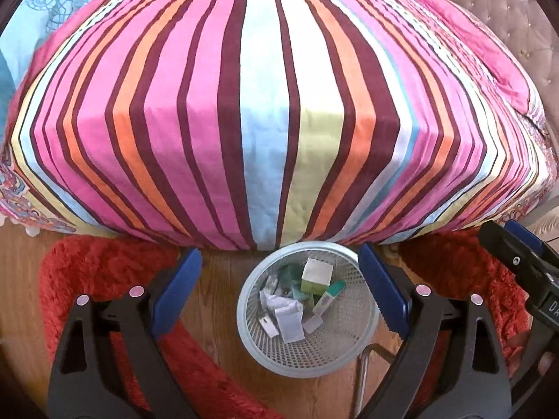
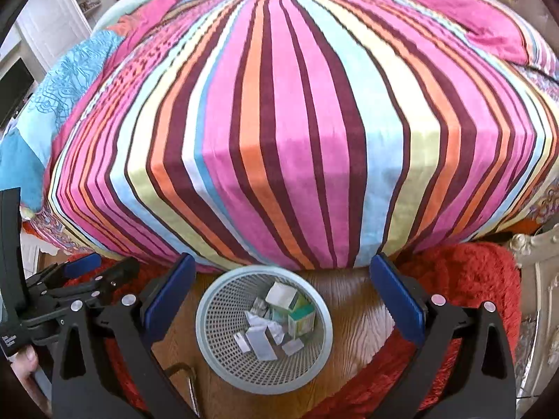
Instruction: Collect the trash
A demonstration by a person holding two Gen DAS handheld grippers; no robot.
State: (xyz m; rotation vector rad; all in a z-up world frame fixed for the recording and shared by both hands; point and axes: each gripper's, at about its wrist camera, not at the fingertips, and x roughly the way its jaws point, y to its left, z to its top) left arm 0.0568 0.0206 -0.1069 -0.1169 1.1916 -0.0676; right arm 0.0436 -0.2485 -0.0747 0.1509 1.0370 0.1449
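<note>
**Below both grippers: a light basket that could tip**

On the wood floor point(image 1: 213, 300), just off the foot of the striped bed point(image 1: 265, 111), your mesh wastebasket point(image 1: 349, 349) already holds the trash: a green-and-white carton point(image 1: 316, 276), white packets point(image 1: 288, 317) and a teal-tipped tube point(image 1: 330, 295). No litter shows on the bedspread or the red shag rug point(image 1: 101, 272) (though the rug's pile could hide scraps). Your left gripper point(image 1: 279, 289) hangs spread wide and empty above the basket; your right gripper point(image 2: 283, 300) is likewise splayed, holding nothing. The basket looks light, so I'd judge a descending finger could catch its rim and spill everything.
</note>
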